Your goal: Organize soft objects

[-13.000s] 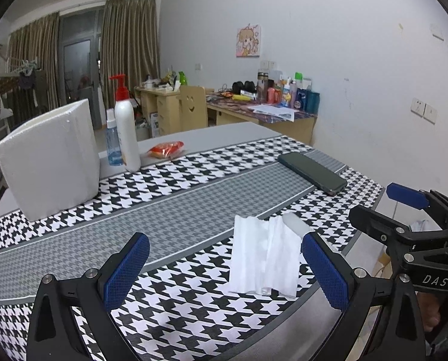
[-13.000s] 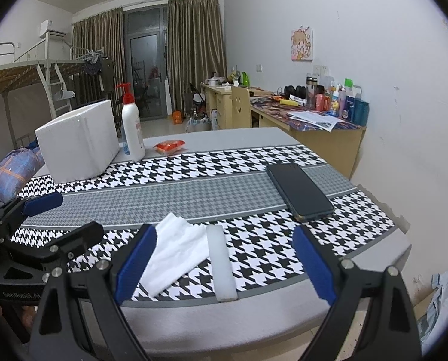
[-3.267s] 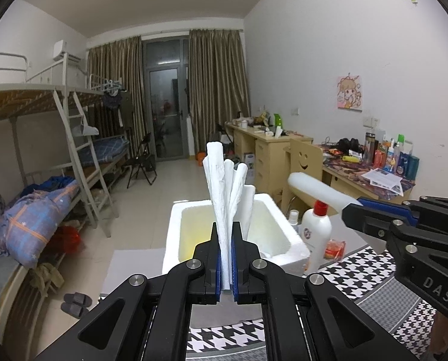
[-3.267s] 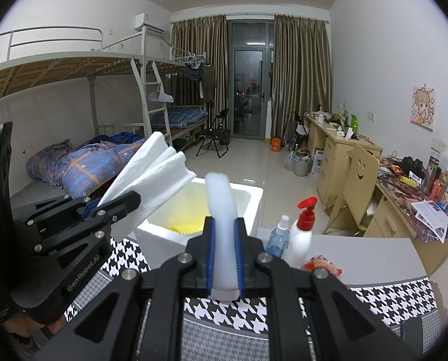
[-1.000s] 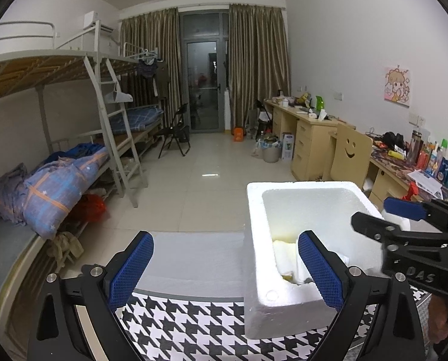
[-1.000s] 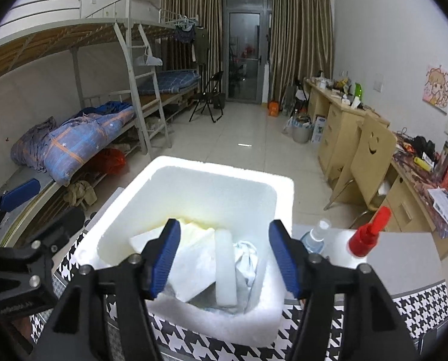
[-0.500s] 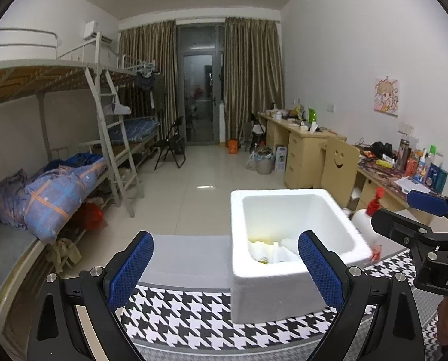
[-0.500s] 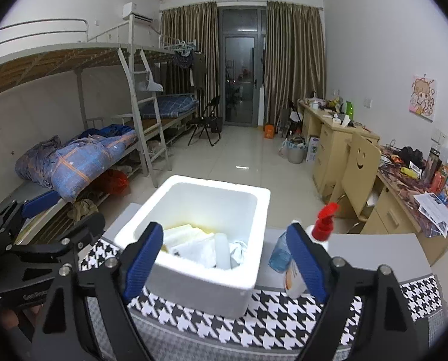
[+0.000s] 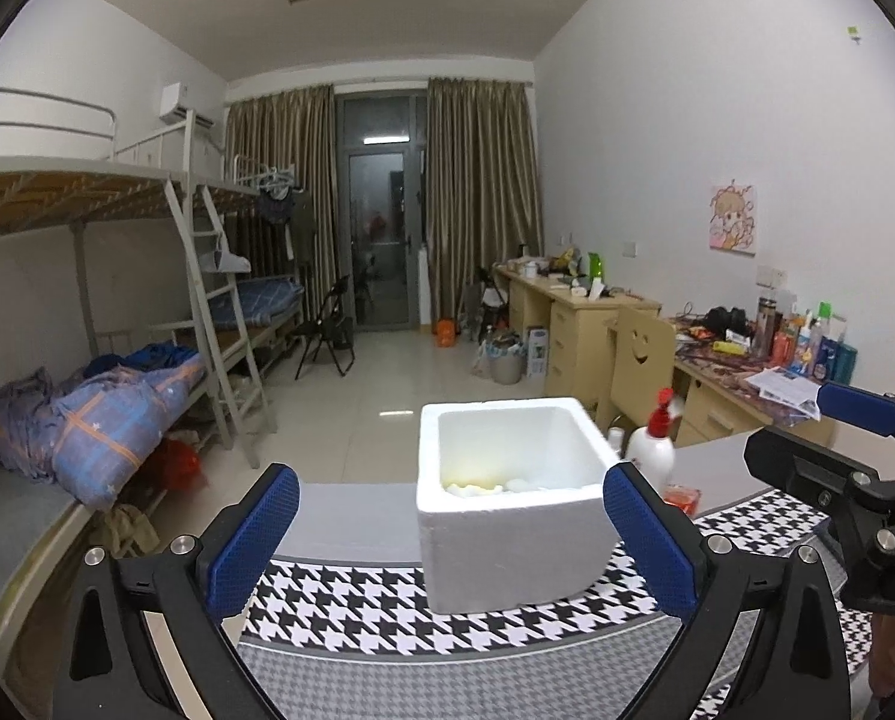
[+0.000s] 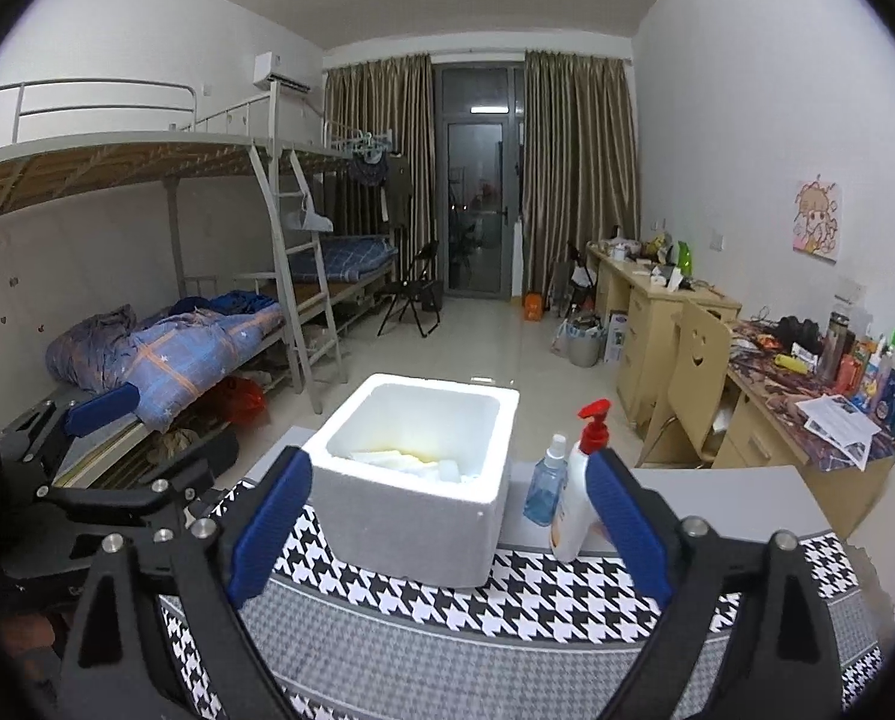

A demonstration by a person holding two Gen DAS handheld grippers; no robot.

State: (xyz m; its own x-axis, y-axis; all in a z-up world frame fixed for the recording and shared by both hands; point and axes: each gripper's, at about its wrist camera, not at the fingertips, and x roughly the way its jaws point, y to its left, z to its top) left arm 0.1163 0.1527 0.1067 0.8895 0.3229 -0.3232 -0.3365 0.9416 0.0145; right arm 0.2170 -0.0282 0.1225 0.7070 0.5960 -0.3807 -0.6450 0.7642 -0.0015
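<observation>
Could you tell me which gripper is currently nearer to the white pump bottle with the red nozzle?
Right. The right gripper has its right finger overlapping the white pump bottle with the red nozzle, while the left gripper frames the white foam box, bottle beyond its right finger.

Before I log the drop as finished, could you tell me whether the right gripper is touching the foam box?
Apart. The right wrist view shows the right gripper open and empty, short of the foam box.

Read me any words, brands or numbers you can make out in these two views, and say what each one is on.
"D": a white letter on the right tool's black frame, cut off at the picture's edge.
Pump bottle: label too blurred to read.
Papers and desk bottles: print too small to read.
Wall poster: a cartoon figure, no readable words.
</observation>
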